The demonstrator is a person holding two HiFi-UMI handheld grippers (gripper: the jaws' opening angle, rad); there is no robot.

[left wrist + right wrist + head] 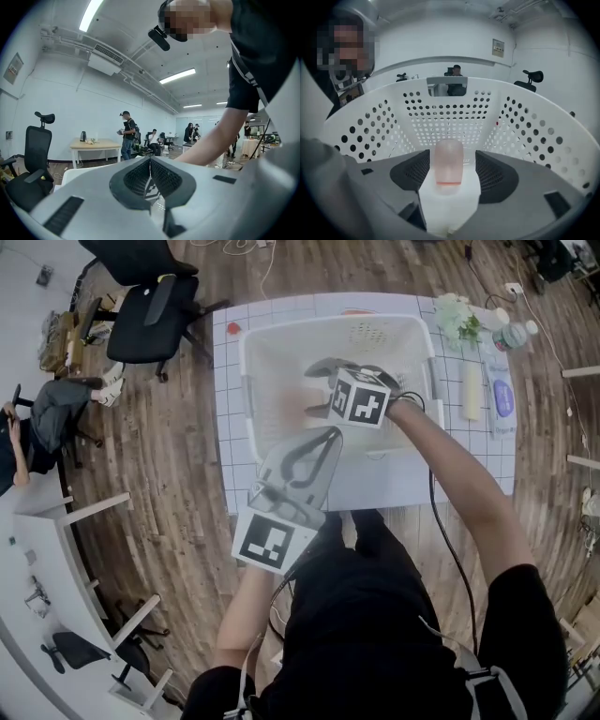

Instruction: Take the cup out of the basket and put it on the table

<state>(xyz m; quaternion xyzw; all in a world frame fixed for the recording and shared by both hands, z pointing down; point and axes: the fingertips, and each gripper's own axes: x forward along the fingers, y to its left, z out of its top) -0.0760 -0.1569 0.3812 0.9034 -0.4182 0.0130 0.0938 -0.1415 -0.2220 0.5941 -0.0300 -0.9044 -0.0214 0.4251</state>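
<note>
cup (449,161) sits on basket (370,126) floor, toward its left end wall, between wide jaws of right hand-held gripper (314,390), pads clear of it. left hand-held gripper (150,164) closed, empty. cup looks light, thin plastic, slick: pinch mid-body, gently.

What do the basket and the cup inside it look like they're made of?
Basket: most likely rigid moulded plastic, white and smooth. Its walls are thin and pierced by regular rows of round holes. Cup: probably frosted translucent plastic, pale pink. Light passes through it dimly and its surface looks matte, though frosted glass cannot be ruled out.
</note>
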